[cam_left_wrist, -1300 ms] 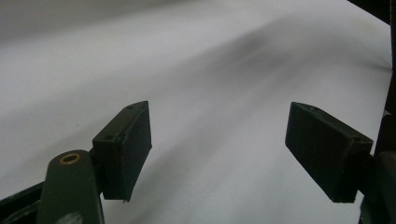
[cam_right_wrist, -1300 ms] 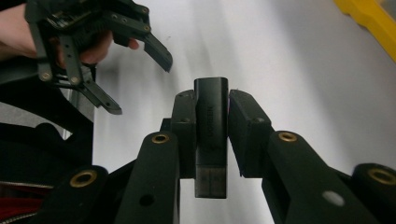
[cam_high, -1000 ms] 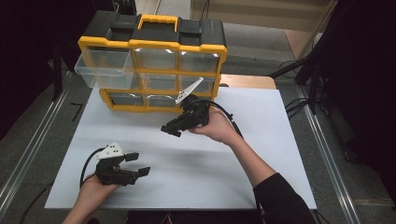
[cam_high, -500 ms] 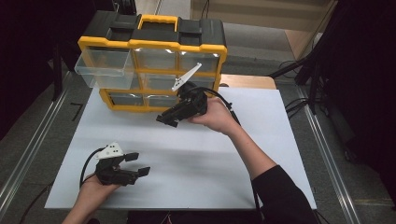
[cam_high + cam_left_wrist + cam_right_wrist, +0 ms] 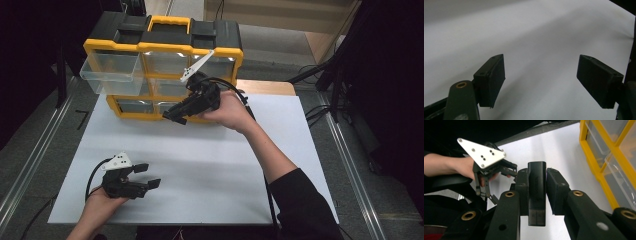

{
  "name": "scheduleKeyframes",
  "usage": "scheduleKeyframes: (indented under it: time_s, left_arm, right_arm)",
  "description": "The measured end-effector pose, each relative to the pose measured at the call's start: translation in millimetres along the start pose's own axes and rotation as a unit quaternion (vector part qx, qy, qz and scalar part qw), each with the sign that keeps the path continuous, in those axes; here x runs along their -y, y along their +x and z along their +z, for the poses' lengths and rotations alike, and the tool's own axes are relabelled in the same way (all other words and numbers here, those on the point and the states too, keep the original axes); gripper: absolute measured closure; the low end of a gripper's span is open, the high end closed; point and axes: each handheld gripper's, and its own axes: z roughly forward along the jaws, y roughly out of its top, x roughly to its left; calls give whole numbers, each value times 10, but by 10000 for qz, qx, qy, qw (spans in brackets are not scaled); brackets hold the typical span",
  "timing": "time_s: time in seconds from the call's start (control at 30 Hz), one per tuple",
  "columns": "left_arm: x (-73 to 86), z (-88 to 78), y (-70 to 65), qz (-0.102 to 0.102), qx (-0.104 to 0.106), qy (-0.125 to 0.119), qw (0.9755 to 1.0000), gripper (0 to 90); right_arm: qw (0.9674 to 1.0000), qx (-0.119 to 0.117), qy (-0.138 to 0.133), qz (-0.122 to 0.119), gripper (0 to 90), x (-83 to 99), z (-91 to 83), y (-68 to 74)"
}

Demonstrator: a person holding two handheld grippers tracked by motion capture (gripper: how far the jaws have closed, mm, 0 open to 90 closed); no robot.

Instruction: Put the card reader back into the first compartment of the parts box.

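Right hand-held gripper clamped on a small black stick, perhaps a USB drive, raised before the yellow drawer box; left hand-held gripper apart over the table.

Both grippers are black: the left gripper carries a grey three-cornered plate with small screw holes and trails a black cable toward 7 o'clock. The right gripper shows brass-ringed pivots. The right forearm wears a dark sleeve.

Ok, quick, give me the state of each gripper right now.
Left gripper: open, nothing between its jaws, low over the white table.
Right gripper: shut on a small black block, near the yellow drawer box.
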Motion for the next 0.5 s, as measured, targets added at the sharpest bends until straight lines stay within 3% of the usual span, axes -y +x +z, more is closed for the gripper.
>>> scheduleKeyframes:
  time_s: [0.5]
  left_arm:
    - [-2, -3, -2, -7, 16, -6, 10000, 241]
  right_arm:
    - [9999, 8, -66, -80, 707, -351, -186, 10]
